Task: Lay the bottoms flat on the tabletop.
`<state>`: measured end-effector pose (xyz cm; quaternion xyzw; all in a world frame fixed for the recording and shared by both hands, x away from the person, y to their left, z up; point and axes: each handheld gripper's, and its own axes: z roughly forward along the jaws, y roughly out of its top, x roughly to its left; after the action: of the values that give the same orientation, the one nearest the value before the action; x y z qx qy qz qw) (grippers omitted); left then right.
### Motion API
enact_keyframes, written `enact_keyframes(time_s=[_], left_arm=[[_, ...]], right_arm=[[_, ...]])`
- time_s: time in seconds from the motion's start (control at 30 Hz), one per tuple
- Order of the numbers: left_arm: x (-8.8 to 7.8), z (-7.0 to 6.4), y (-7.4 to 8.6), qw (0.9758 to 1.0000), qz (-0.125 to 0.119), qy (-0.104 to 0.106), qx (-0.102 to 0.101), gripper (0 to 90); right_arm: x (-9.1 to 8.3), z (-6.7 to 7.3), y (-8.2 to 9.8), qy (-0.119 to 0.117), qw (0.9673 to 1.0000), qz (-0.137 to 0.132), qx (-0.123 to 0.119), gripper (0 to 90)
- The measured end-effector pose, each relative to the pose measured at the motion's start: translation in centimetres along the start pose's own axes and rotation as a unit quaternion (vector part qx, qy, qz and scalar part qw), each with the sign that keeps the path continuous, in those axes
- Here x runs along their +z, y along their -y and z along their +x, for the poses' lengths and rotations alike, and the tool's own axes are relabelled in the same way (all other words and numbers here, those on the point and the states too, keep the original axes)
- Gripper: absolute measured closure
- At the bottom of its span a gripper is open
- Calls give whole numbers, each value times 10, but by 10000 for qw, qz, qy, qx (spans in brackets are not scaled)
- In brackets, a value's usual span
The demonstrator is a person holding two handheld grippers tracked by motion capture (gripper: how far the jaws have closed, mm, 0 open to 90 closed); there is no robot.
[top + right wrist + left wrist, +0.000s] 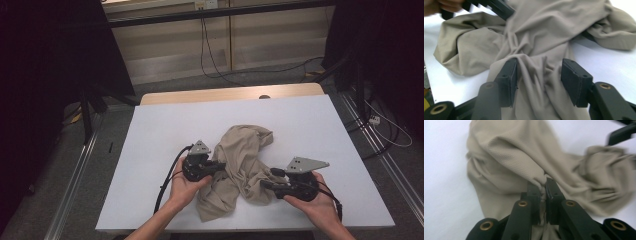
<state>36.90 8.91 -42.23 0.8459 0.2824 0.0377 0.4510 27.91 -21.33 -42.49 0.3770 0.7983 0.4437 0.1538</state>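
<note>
Cloth (240,167): beige fine-knit garment, crumpled mid-counter toward the near edge. Judged light, limp, stretchy, not fragile; best taken by a bunched fold or hem. Left gripper (543,190) clamped on a pinched ridge. Right gripper (539,80) jaws apart, fabric lying between them, unpinched. Counter (165,125) white, smooth, matte; room dim, cables on the floor behind.
</note>
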Motion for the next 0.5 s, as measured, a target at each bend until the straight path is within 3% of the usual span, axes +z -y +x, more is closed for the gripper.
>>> enact_keyframes(time_s=[0.13, 0.23, 0.37, 0.47, 0.5], left_arm=[[-6, -23, 3, 9986, -66, 400, 336, 841], [8, -35, 7, 9968, 249, 548, 517, 841], [35, -38, 17, 9947, 630, 610, 528, 839], [37, -38, 19, 9937, 675, 810, 365, 832], [37, -37, 20, 9923, 724, 961, 299, 830]], right_arm=[[-14, 2, -2, 92, 9998, -167, 24, 403], [-19, -2, -5, 170, 9994, -316, 20, 419], [-9, -6, -9, 235, 9994, -241, 0, 505], [5, -7, -14, 246, 9996, -159, -62, 505], [10, -7, -16, 242, 9996, -146, -76, 481]])
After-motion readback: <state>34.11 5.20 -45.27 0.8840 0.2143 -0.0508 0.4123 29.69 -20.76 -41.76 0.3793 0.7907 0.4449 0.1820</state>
